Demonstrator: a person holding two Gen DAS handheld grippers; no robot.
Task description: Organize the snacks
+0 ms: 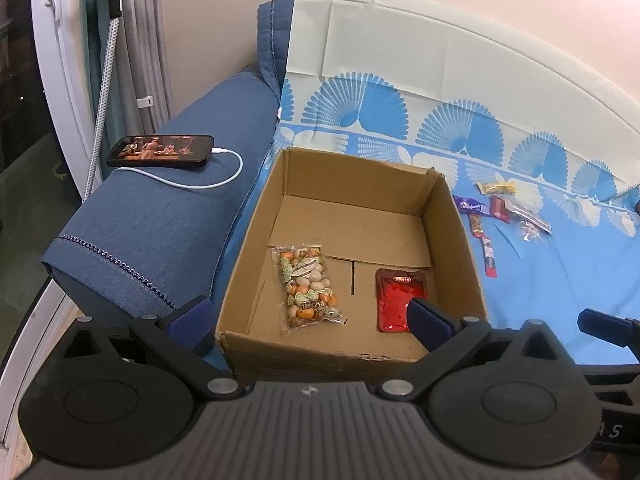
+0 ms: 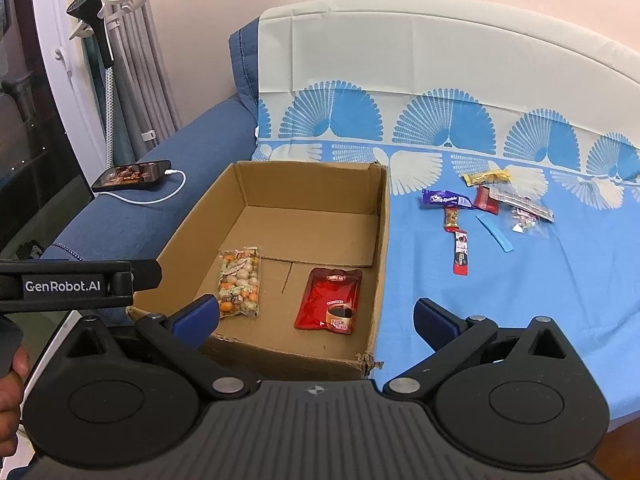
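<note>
Right wrist view: the right gripper (image 2: 316, 316) stands spread wide with nothing between its pads, hovering over the near edge of the cardboard box (image 2: 382, 240). Inside lie a red pouch (image 2: 330, 298) and a clear bag of mixed snacks (image 2: 239, 282), each with its long axis running near to far. The left gripper (image 1: 308, 316) is equally wide and empty. Farther right, on the blue cloth (image 2: 520, 300), small wrappers (image 2: 480, 208) lie scattered, possibly candy bars.

Readable text, as I see it: "GenRobot.AI", white on black, on the left gripper (image 2: 78, 286) body at near left. Faint letters "A S" on dark housing (image 1: 612, 430), near right. Snack wrapper print illegible.
</note>
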